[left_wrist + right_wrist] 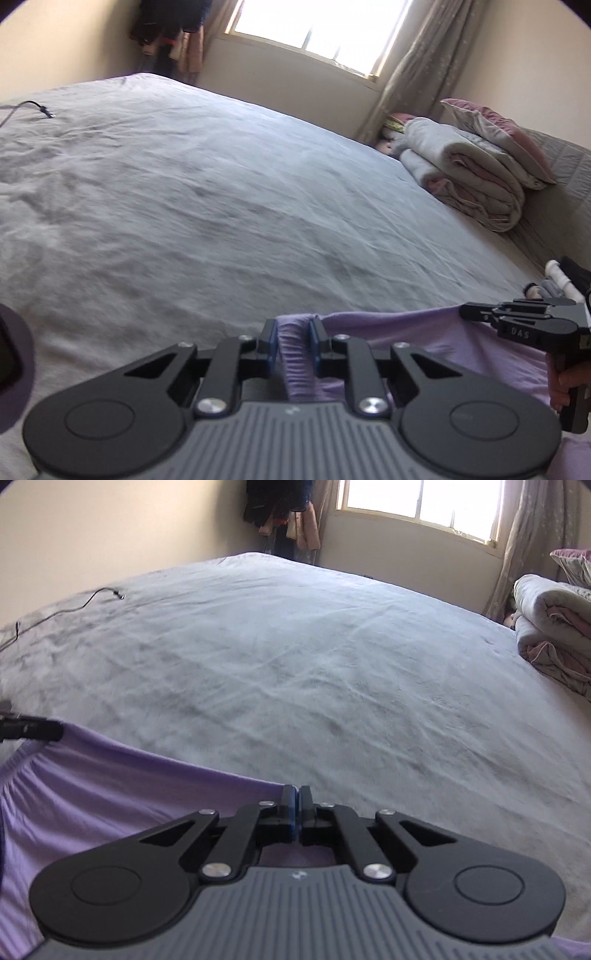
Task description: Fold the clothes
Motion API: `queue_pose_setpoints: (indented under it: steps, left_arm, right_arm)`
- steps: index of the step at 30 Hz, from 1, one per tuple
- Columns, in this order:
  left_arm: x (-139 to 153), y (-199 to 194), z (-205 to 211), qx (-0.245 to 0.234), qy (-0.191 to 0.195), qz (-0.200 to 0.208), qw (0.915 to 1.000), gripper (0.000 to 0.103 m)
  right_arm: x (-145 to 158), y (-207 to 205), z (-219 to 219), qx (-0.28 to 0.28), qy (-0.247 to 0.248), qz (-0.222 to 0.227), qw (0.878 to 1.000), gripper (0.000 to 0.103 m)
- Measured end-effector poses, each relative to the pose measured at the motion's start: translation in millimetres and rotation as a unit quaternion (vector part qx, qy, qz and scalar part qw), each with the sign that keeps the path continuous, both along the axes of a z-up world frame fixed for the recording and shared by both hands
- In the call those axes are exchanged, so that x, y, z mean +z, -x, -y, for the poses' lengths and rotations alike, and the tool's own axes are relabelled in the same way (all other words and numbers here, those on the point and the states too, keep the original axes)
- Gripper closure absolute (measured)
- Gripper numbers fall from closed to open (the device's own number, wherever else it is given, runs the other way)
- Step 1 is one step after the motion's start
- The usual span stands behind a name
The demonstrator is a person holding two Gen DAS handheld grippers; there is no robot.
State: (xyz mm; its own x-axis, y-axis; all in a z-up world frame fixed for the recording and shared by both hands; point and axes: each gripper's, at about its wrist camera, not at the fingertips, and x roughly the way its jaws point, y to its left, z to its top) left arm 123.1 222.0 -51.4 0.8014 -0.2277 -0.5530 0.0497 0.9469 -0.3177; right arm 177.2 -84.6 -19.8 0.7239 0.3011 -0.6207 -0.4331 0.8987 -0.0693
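Note:
A lilac garment (424,332) hangs stretched between both grippers above the near edge of a grey bed sheet (221,184). My left gripper (292,334) is shut on a bunched, ribbed band of the garment. In the left wrist view the right gripper (469,312) shows at the right, held by a hand (565,380), pinching the garment's top edge. In the right wrist view my right gripper (296,806) is shut on the garment (110,794) at its edge, and the tip of the left gripper (59,731) holds the far corner at the left.
The bed sheet (314,657) spreads wide ahead. A black cable (92,600) lies at its far left. Folded quilts (472,173) and a pink pillow (509,136) are stacked at the right. A window (321,26), curtain and hanging clothes (170,33) stand behind.

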Motion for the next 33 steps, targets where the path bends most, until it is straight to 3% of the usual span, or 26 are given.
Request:
queue_pose_setpoints:
  steps: [6,9,12,13,18,23,27,33]
  left_arm:
    - [-6.8,-0.6,8.9,0.006,-0.036,-0.003,0.9993,0.087]
    - [-2.0,1.1,13.6,0.013,-0.057,0.001,0.9983,0.081]
    - [6.0,3.2,20.3,0.027,-0.090,0.005,0.9955,0.060]
    - [9.4,4.1,22.5,0.033,-0.101,0.008,0.9943,0.055]
    - [35.0,15.9,37.5,0.042,-0.127,0.035,0.9903,0.051]
    - [46.6,25.5,69.1,-0.012,-0.110,0.043,0.9930,0.051]
    - [43.0,20.8,112.6,-0.071,-0.148,0.041,0.9856,0.049]
    - [30.4,-2.5,161.9,-0.113,-0.178,0.020,0.9773,0.049]
  right_arm:
    - [-17.5,-4.4,-0.2,-0.009,-0.010,-0.005,1.000,0.099]
    - [-13.2,-4.2,5.2,-0.016,-0.030,-0.014,0.999,0.087]
    - [-2.6,-0.7,17.4,-0.030,-0.054,-0.026,0.998,0.058]
    - [2.3,2.6,23.9,-0.033,-0.059,-0.024,0.997,0.057]
    - [28.6,20.7,64.7,-0.060,-0.040,-0.014,0.997,0.057]
    - [43.7,42.2,119.2,-0.092,-0.012,-0.007,0.996,0.057]
    - [45.0,61.3,164.8,-0.113,0.007,-0.008,0.994,0.057]
    - [35.7,76.6,230.3,-0.154,0.030,-0.014,0.988,0.057]
